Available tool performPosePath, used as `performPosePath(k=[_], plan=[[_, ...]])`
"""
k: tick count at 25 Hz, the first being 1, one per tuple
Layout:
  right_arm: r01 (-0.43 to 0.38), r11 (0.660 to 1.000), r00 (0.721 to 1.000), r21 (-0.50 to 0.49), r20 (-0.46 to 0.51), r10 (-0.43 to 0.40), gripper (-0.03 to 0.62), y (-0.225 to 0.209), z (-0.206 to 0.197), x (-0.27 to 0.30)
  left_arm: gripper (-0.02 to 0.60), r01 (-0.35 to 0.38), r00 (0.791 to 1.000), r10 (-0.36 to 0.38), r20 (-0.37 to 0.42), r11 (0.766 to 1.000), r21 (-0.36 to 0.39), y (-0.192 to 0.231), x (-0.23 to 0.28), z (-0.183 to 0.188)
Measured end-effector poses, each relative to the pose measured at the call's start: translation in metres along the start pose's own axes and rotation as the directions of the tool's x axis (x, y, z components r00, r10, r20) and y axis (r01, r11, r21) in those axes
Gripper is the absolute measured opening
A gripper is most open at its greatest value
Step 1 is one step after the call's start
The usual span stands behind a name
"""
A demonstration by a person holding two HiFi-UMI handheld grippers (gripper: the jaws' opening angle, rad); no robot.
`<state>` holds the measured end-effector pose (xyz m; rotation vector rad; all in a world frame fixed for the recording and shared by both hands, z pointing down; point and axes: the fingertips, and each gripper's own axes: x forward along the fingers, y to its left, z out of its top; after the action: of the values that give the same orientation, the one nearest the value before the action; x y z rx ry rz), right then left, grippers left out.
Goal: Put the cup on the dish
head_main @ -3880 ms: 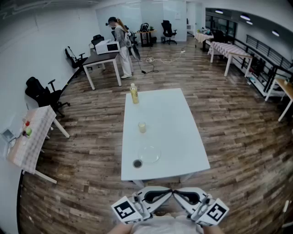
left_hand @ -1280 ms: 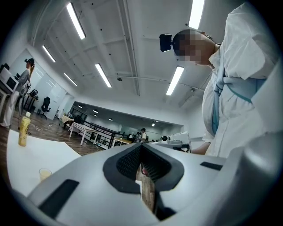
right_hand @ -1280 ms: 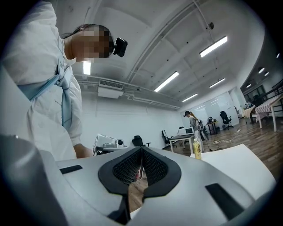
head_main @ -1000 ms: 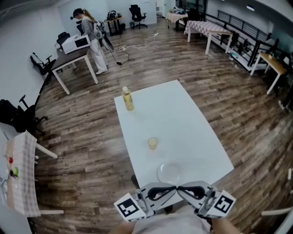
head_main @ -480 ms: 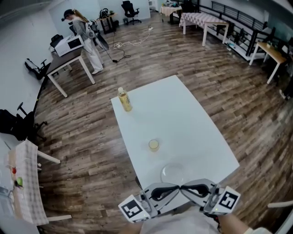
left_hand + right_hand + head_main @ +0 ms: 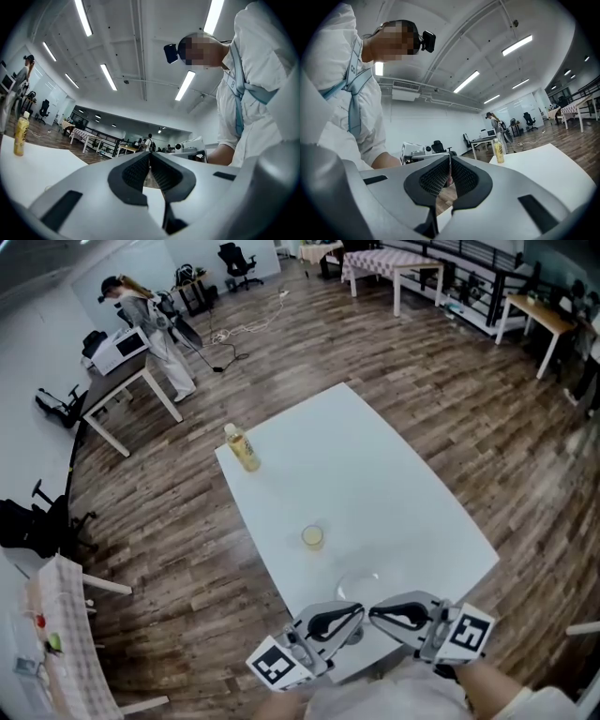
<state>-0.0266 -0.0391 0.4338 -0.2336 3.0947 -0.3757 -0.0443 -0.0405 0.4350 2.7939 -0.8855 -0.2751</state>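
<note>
White table [image 6: 403, 474] carries the cup [image 6: 312, 536] near the clear dish [image 6: 361, 585]. Our left gripper [image 6: 149, 158] and right gripper [image 6: 449, 165] hang closed, empty. Reaching over, we could knock that edge-side dish off.

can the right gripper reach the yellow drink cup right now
Probably yes: the small clear cup of yellow drink stands on the white table with only a flat clear glass dish between it and the right gripper. Its shut jaws must open first.
</note>
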Motion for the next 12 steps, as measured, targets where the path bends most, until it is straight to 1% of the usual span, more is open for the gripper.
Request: performPosePath(k=[2,6,12], plan=[[0.01,1.0,1.0,-0.001,0.005,-0.01,0.034,-0.001,0.0,0.0,0.036,-0.015,1.0,0.015,0.002,1.0,0.004,0.007,-0.001,0.001],[0.02,1.0,1.0,-0.002,0.004,-0.02,0.034,0.0,-0.002,-0.004,0.05,-0.034,0.999,0.033,0.008,0.999,0.01,0.018,-0.005,-0.001],[0.043,0.999,0.999,-0.002,-0.012,-0.043,0.034,-0.002,-0.007,-0.01,0.105,-0.065,0.998,0.065,-0.02,0.998,0.024,0.034,-0.012,-0.013]])
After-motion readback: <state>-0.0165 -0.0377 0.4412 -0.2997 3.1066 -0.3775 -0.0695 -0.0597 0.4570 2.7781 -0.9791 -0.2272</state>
